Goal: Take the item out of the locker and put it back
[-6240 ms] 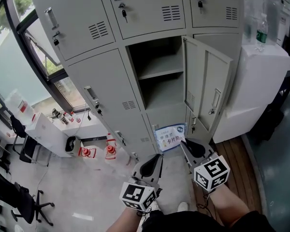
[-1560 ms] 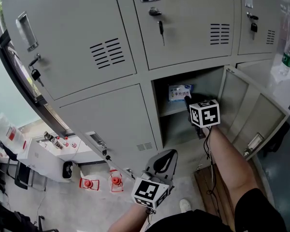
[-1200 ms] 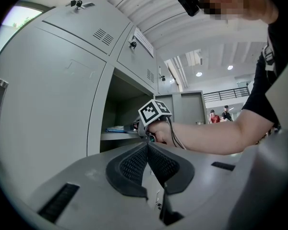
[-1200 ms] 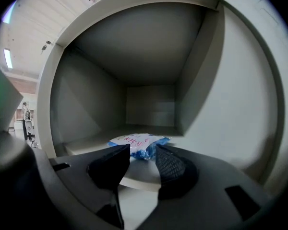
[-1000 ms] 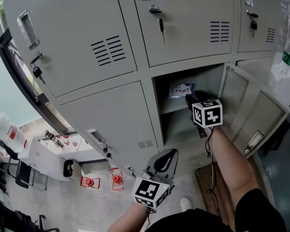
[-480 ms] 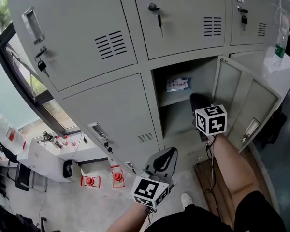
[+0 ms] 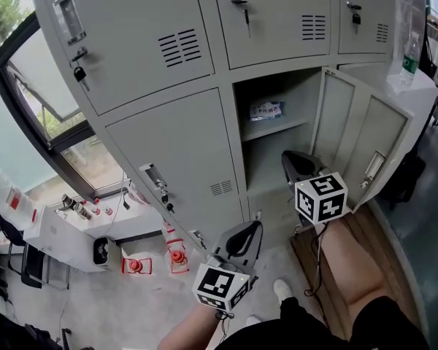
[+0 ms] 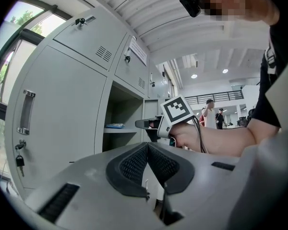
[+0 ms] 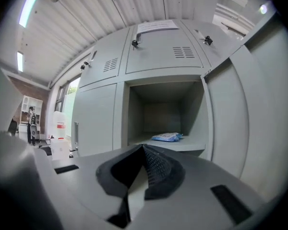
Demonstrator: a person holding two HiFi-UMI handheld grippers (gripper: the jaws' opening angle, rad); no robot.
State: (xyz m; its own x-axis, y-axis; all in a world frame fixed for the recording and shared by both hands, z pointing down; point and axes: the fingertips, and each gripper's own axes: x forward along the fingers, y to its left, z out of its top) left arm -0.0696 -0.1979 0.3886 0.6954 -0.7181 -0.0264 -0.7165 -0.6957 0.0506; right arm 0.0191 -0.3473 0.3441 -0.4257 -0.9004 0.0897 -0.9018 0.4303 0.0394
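At the left edge of the head view a window (image 7: 55,122) meets the bank of grey lockers (image 7: 168,152), whose closed doors fill the upper left and middle of the frame. Low in the middle, the left tongs (image 7: 247,233) are pressed together with nothing between them, their tips turned towards the lockers. Right of centre one compartment (image 7: 296,93) stands open. The blue packet (image 7: 266,110) lies flat on its shelf (image 7: 281,127), towards the shelf's left side. Below the shelf and in front of the opening, the right tongs (image 7: 290,160) are closed on themselves and empty, well apart from the packet. In the right gripper view the packet (image 9: 167,137) sits on the shelf just above the joined tips. Further right, the compartment's door (image 7: 361,148) hangs wide open.
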